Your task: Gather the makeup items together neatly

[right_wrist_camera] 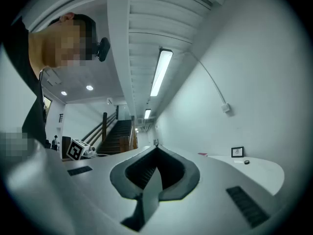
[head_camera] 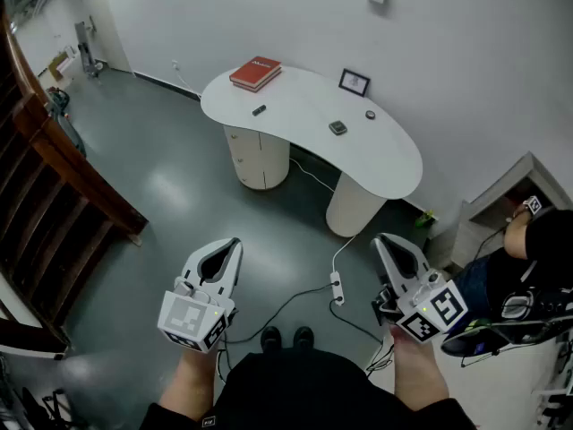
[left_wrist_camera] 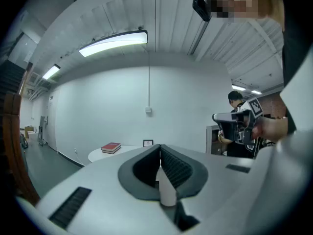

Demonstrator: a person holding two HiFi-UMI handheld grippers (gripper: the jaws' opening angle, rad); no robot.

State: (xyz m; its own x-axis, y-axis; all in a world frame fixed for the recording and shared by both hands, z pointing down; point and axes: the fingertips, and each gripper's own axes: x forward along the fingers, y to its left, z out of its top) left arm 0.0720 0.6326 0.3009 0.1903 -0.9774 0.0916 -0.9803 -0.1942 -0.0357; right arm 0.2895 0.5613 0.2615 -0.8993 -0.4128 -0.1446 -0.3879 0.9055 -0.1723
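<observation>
Fingers (left_wrist_camera: 173, 168) of left gripper (head_camera: 226, 249) pressed together, empty, right gripper (head_camera: 387, 245) likewise closed on nothing, both over floor (head_camera: 179, 182), makeup stick (head_camera: 258, 110), compact (head_camera: 337, 127), round pot (head_camera: 370, 115) lying apart on table (head_camera: 295, 106), well ahead.

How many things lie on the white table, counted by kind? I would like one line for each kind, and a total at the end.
Red book stack: 1
Picture frame: 1
Small dark makeup items: 3 (stick, square case, round piece)
Total: 5
</observation>
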